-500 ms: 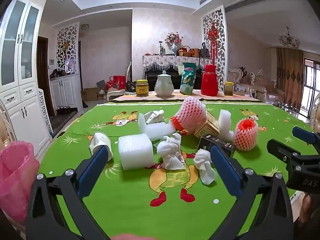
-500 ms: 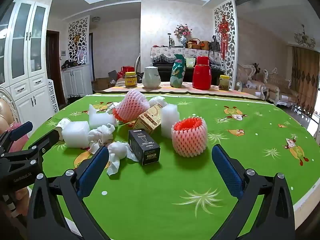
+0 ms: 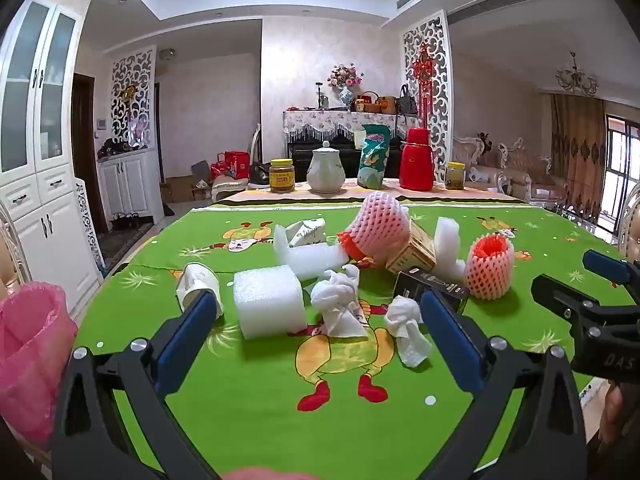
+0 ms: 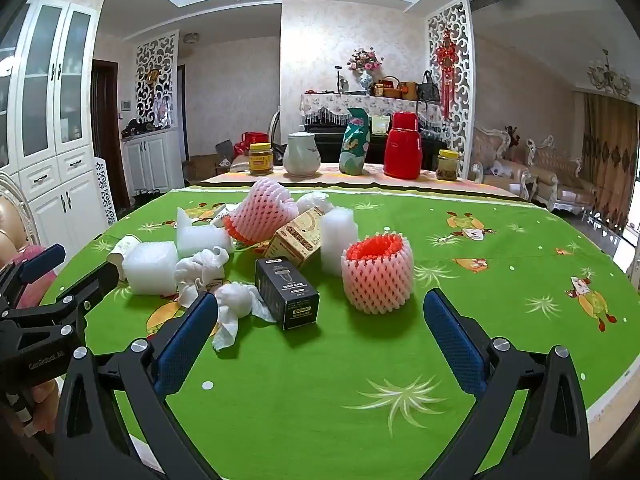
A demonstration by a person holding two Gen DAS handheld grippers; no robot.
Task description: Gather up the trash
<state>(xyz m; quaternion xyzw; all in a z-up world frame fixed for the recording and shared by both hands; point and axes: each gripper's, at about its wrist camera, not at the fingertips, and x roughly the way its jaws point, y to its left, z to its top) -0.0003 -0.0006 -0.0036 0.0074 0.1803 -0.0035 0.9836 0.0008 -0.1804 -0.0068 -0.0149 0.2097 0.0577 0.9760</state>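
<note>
Trash lies in a pile on the green tablecloth [image 3: 260, 408]: a white foam block [image 3: 269, 306], crumpled tissues [image 3: 340, 304], a black box [image 4: 286, 292], a tan carton [image 4: 298, 236], and pink foam fruit nets [image 4: 378, 272]. A paper cup [image 3: 198, 284] lies at the pile's left. My left gripper [image 3: 316, 340] is open and empty, short of the foam block and tissues. My right gripper [image 4: 320, 340] is open and empty, short of the black box and the fruit net. A pink-lined bin [image 3: 30, 360] stands off the table's left edge.
A jar [image 3: 282, 176], a white teapot [image 3: 327, 172], a green bag [image 3: 374, 162] and a red thermos [image 3: 416, 160] stand along the table's far edge. White cabinets [image 3: 44, 184] line the left wall. The table's right edge [image 4: 612, 392] curves near my right gripper.
Both grippers have eased slightly forward toward the pile. Both stay open and nothing on the table has moved.
</note>
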